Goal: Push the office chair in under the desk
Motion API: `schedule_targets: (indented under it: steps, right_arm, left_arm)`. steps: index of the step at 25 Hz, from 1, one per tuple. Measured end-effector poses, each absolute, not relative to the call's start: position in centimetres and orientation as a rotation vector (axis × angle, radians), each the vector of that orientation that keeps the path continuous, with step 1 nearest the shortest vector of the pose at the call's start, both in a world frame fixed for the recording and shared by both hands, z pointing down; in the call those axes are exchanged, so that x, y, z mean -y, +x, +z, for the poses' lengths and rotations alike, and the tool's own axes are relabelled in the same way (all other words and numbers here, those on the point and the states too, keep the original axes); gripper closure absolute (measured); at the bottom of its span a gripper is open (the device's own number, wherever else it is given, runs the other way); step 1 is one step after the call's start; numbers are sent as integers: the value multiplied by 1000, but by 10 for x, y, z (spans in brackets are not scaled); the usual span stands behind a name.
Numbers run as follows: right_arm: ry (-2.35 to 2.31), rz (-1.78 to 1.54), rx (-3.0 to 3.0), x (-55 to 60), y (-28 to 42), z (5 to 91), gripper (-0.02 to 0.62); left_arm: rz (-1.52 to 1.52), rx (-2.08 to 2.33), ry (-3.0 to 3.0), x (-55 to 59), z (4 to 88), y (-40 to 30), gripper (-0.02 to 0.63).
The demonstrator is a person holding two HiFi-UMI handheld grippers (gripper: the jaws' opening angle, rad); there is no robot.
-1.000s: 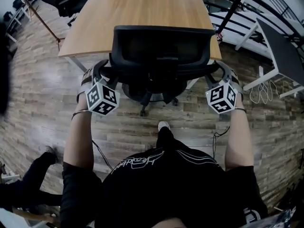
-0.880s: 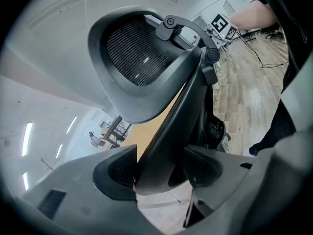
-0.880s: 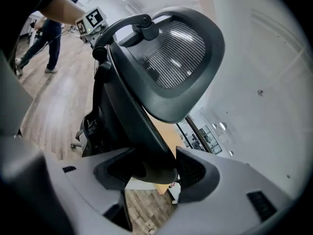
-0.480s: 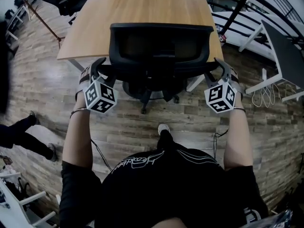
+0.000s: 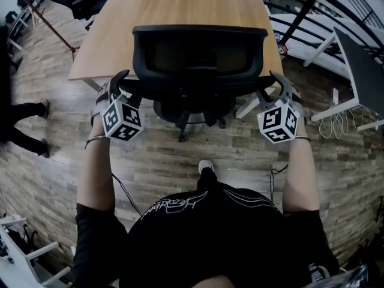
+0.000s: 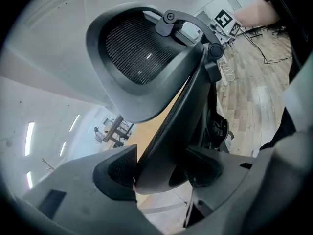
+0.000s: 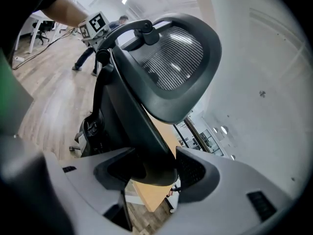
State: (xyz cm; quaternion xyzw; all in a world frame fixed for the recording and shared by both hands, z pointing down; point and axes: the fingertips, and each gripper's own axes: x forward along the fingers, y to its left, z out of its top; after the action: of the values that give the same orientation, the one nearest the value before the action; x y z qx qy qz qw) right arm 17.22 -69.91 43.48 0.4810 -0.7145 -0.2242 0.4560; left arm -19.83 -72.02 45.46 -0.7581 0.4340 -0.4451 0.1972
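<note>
The office chair (image 5: 200, 56) stands at the near edge of the desk (image 5: 180, 8), its backrest toward the person (image 5: 210, 233). The left gripper (image 5: 122, 81) is clamped on the backrest's left edge and the right gripper (image 5: 277, 81) on its right edge, over the wood floor (image 5: 174, 155)

Both arms reach out toward the top of the frame. The left arm (image 5: 96, 173) is on the left side of the head view and the right arm (image 5: 298, 173) is on the right side. The left gripper (image 5: 124, 83) and the right gripper (image 5: 273, 83) tip a little downward. Each one has its jaws pressed on a side edge of the office chair (image 5: 198, 56) back.
</note>
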Motion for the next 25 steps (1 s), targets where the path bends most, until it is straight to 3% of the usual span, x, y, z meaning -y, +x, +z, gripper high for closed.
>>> schedule_targets:
  steps: [25]
  right_arm:
    - [1164,-606,1849,719,155,432,324]
  left_arm:
    - [-1270,-1239,-2086,770,458,-213,344]
